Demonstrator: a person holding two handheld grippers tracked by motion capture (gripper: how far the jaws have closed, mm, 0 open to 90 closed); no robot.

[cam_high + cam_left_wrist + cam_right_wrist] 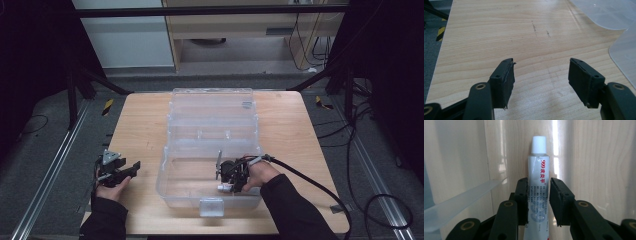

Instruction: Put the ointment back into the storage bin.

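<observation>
Left gripper: we note jaws spread, empty, over bare table left of the clear box. Right gripper: inside box, pinching white tube; tube's long axis runs straight along the jaws, cap forward.

A pale wooden table is standing on grey carpeted floor, with metal rails running along both sides. Beyond it a white panel and a light wooden cabinet are lining the far wall — black frame struts are angling down at either side. Black cables are trailing across the floor at right, and yellow-black tape marks are showing near the table's far corners.
</observation>
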